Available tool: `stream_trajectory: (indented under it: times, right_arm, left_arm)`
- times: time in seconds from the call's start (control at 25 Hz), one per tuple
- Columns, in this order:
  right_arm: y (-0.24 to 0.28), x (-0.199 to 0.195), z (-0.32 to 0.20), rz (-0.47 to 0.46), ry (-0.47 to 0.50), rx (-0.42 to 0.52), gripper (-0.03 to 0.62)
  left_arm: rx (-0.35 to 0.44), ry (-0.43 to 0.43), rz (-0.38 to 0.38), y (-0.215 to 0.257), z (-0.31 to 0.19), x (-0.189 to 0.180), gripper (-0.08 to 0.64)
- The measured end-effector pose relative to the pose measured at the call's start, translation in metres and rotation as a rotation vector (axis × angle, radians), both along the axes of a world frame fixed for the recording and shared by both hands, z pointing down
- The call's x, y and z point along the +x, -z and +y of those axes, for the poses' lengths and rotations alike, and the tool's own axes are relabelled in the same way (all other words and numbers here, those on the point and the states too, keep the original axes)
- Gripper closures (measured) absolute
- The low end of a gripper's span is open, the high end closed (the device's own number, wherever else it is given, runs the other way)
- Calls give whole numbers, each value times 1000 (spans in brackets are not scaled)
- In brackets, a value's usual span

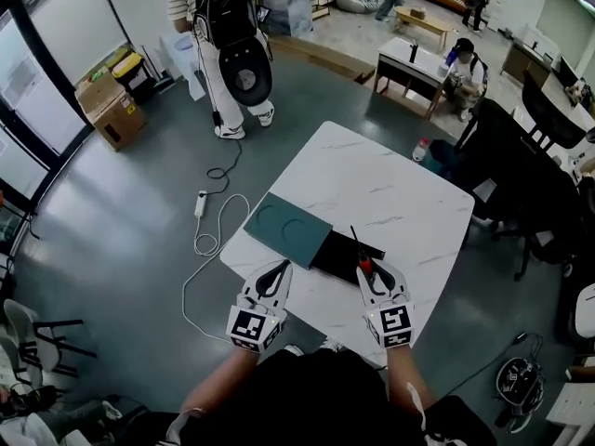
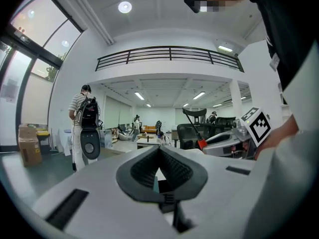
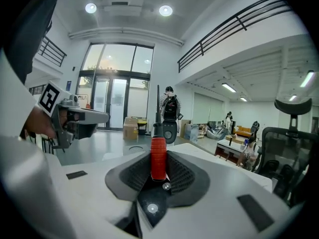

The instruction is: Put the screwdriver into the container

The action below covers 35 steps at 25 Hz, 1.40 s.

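Note:
A screwdriver with a red handle and a thin black shaft is clamped in my right gripper, which is shut on the handle. The shaft points away from me over a flat black tray. In the right gripper view the red handle stands upright between the dark pads. A teal container lies left of the tray on the white marble table. My left gripper rests near the table's front edge, just before the teal container. Its jaws meet at the tips with nothing held.
On the floor to the left lie a white cable and power strip and cardboard boxes. A person with a backpack stands beyond the table. Black office chairs crowd the right side. A small desk stands further back.

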State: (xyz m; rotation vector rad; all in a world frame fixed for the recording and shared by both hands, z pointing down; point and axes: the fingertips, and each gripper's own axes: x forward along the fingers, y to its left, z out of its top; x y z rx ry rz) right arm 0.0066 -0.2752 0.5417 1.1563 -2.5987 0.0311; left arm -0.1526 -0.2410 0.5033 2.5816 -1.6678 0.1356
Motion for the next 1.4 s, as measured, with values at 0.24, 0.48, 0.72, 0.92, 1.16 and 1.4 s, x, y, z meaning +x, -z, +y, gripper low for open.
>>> stream_trajectory:
  times: [0.24,0.48,0.72,0.92,1.16,1.4]
  right_arm:
    - [-18,6,-17,80,16,-19,482]
    - [-76,19,-29,393,0,-34,483]
    - [-119,28,-35,637,25,-76,483]
    - [-154,33,-36,820,104,-148,483]
    - [-186,36,-33,972,190,-249,483]
    - [-205,33,-33,1039,200,-348,483]
  left_arm:
    - [-27,-5,-3,-4,-23,-1,555]
    - [-38,-72,-5,-11,-47,-2,555]
    - [-44,-111,-9,-17,-62,-15,555]
    - [-57,-132,19,-21,-62,-17,555]
    - [-70,-153,26,-27,-59,-24,555]
    - [-73,-155,35,-32,-56,-33,555]
